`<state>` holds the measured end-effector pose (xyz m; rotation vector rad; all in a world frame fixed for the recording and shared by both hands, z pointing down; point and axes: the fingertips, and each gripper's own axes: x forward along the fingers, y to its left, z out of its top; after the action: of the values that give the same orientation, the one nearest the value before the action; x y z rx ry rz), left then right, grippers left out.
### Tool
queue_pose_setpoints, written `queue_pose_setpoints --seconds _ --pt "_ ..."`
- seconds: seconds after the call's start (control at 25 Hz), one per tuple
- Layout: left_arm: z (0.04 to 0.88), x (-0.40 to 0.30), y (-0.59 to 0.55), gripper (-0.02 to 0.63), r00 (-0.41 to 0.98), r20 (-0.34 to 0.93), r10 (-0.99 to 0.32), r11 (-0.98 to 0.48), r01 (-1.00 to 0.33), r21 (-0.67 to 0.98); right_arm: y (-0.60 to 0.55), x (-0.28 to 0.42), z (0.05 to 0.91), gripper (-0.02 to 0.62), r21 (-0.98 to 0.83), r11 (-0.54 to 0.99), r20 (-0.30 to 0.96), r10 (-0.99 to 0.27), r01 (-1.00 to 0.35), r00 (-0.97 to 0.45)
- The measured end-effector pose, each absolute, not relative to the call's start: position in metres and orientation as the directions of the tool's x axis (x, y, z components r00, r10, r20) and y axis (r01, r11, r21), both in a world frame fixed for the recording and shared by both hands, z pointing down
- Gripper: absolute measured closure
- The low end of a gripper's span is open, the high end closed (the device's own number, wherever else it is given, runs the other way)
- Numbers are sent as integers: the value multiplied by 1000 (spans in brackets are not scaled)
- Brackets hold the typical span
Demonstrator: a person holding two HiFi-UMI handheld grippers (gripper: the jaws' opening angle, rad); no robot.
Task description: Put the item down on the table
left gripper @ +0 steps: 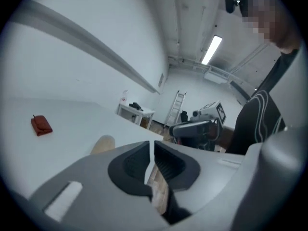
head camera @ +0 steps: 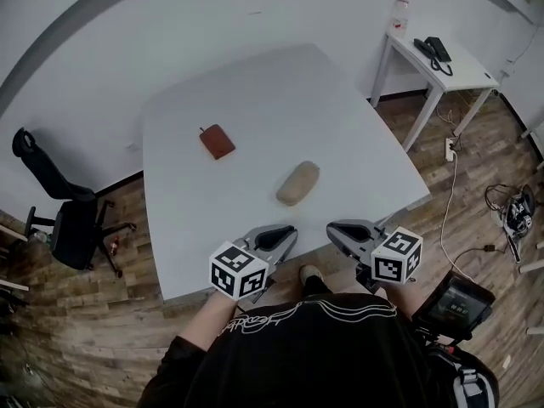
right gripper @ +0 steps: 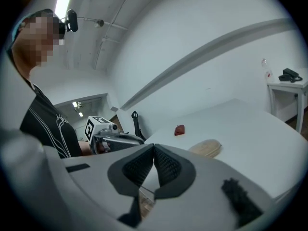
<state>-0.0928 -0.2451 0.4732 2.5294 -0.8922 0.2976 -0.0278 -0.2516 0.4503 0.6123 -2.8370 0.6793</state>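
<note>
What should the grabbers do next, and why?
Probably just draw both back and rest. The tan item and the red item already lie on the table. The left gripper and the right gripper hover at its near edge with jaws together, holding nothing, so nothing seems left to put down.

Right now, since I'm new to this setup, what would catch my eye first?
A tan oblong item lies on the white table toward its near edge, with a small reddish-brown pouch farther back to its left. At that near edge the left gripper and right gripper hover side by side, each with jaws drawn together and nothing between them.
</note>
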Motion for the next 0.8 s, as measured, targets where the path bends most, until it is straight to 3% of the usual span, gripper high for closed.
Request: queue_pose_setpoints --seconds 0.04,0.4,0.8 --pt "459 -92 -234 600 777 305 -551 -711 -629 316 -241 -30 443 586 -377 824 240 -354 -423 -904" --pt "434 -68 -149 600 854 297 -427 -811 -507 290 -171 -44 412 586 -301 870 215 -337 -390 -917" --pt "420 -84 -124 600 856 246 -454 -802 -513 305 -138 -61 411 586 -267 876 253 -339 -402 -906"
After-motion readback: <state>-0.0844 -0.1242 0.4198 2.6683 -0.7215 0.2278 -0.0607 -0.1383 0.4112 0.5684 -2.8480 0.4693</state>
